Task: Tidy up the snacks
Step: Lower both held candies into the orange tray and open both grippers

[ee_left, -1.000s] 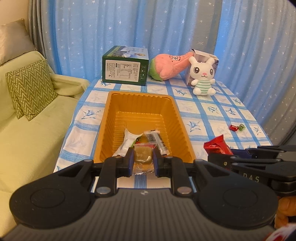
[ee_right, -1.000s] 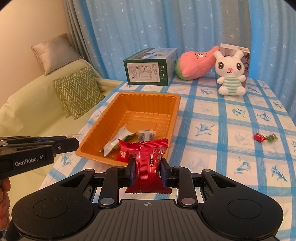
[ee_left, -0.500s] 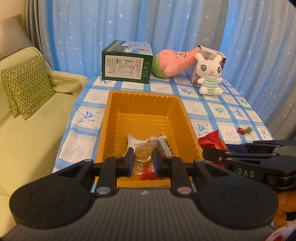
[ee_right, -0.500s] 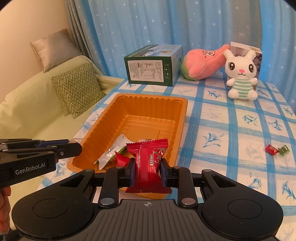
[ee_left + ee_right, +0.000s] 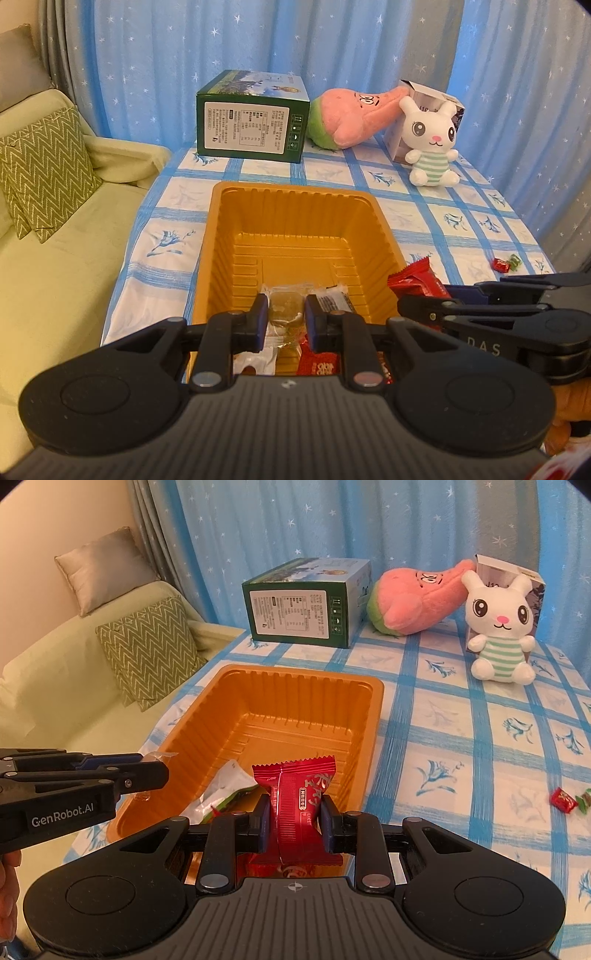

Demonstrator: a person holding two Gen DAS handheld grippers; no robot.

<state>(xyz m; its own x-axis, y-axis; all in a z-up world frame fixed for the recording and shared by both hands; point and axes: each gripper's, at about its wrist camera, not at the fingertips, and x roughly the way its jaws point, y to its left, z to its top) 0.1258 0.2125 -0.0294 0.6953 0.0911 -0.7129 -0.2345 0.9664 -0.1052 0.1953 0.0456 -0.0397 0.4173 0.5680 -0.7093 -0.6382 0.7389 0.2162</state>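
An orange plastic tray sits on the blue checked tablecloth. My left gripper is shut on a clear-wrapped brown snack above the tray's near end. My right gripper is shut on a red snack packet above the tray's near right corner. Several wrapped snacks lie in the tray's near end, among them a white-green packet and a red one. Each gripper shows in the other's view, the right and the left.
Two small candies, red and green, lie on the cloth at the right. A green box, a pink plush and a white bunny plush stand at the back. A sofa with a zigzag cushion is left.
Both grippers have moved forward with their snacks, from before the tray's near edge to above its near end. Both stay shut.
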